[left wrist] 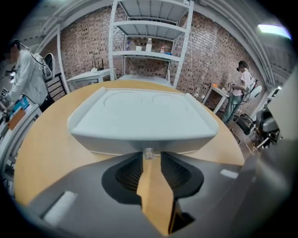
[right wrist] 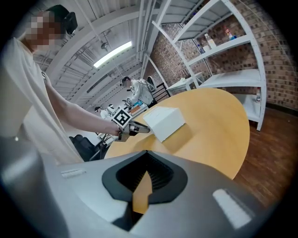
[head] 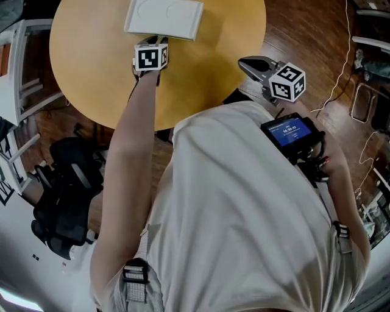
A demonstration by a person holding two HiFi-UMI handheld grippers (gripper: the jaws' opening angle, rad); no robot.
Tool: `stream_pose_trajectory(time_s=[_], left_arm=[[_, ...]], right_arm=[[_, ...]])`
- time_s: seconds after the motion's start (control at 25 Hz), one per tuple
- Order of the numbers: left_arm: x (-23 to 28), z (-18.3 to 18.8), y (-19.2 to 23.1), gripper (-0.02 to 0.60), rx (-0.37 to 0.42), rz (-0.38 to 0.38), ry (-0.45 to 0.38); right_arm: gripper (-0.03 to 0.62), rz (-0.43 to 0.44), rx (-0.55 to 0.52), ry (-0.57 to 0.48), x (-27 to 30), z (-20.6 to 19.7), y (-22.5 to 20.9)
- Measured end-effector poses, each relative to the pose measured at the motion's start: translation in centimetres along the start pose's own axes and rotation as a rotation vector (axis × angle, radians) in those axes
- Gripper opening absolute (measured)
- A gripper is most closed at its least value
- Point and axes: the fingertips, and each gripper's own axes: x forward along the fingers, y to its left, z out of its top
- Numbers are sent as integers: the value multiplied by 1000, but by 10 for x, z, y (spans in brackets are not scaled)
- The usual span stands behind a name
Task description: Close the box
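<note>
Item 1. Box (head: 164,17): white, flat, with its lid down. I see a thin seam along the near wall in the left gripper view (left wrist: 144,118). It rests on a round yellow table (head: 91,73).

Item 2. Left gripper (head: 150,41): its tips are at the box's near wall, at mid-width. The jaws stand apart, released, and only bare tabletop shows in the gap (left wrist: 151,155). I cannot tell whether the tips touch the wall. The right gripper view shows it from the side, nose against the box (right wrist: 139,129).

Item 3. Right gripper (head: 245,63): well apart from the box, to its near right. The jaws are clenched tip to tip on nothing (right wrist: 146,171), and from there I see the box (right wrist: 164,122) far ahead.

Item 4. Shelf (left wrist: 149,28): white, behind the box, against a brick wall, with small bottles on it.

Item 5. Two people stand beyond the box, one on each side.
</note>
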Motion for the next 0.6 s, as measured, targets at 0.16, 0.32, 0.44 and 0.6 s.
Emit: stream_pose_trajectory(time_s=[0.16,0.32,0.44,0.6], left_arm=[[-9,-27,-16,118,-36,10,11],[-50,-55,-39,110,-95,-4,-78],[-90,-65,-58,66,-162,-20,-221],[-131,-80,-75,0,-220,21,-343]], right_arm=[[1,26,-19,5,3,-1,3],[2,89,-63,32,17,-2,17],[0,151,-117,64,32,1,30],[0,245,-196,100,49,11,51]])
